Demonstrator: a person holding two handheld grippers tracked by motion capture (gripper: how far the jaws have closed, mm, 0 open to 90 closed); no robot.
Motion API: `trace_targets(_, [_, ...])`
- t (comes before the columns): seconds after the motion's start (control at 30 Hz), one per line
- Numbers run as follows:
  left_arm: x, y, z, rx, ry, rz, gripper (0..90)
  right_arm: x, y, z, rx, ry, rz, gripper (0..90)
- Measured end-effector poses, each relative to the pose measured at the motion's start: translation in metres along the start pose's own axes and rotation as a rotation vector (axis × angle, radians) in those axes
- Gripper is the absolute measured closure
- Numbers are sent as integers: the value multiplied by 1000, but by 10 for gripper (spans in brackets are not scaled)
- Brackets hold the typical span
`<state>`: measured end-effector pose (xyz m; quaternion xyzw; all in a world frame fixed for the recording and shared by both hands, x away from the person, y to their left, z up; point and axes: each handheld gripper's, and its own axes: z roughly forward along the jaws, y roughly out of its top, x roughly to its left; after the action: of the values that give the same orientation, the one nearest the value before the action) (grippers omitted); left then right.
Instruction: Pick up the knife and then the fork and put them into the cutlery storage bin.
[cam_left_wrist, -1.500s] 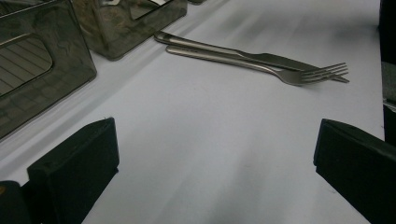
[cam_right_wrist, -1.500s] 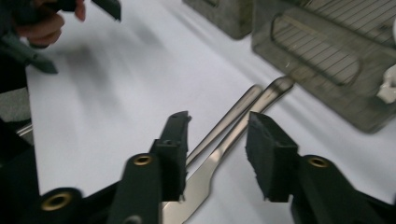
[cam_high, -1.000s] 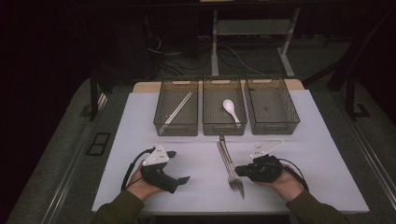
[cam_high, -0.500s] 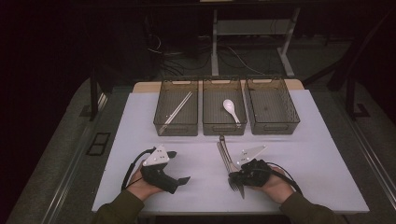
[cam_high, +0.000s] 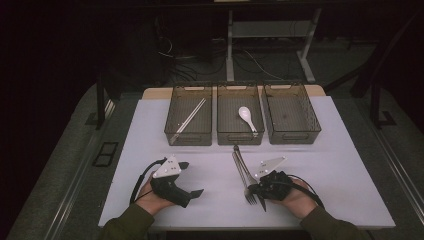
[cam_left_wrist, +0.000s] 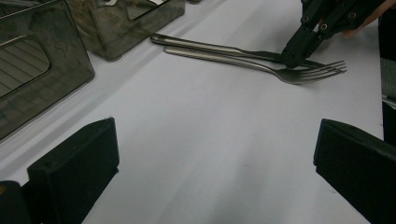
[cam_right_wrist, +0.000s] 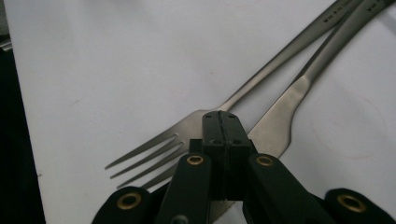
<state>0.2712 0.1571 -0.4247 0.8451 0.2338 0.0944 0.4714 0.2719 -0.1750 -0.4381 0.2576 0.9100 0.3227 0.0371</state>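
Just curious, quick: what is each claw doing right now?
Left gripper: open, holding nothing.
Right gripper: shut, tips at the fork; whether it grips anything cannot be told.

Two hand-held grippers and the person's forearms, seen at the near edge of the white table (cam_high: 350, 165). The left gripper (cam_high: 197, 192) and right gripper (cam_high: 257, 192) are matt black, each topped with a grey three-cornered plate and trailing a black cable that loops behind the hand. Both sleeves nearest the table edge are olive green. In the left gripper view its jaws are thick, blocky black pads with squared edges. In the right gripper view the jaws are narrow ribbed black blocks on black link arms, each link pinned with round brass-coloured rivets.
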Motion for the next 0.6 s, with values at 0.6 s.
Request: trace_targets(0.6, [0,0,-1,0,1,4,0,-27,-17,-22,33,-122,38,897])
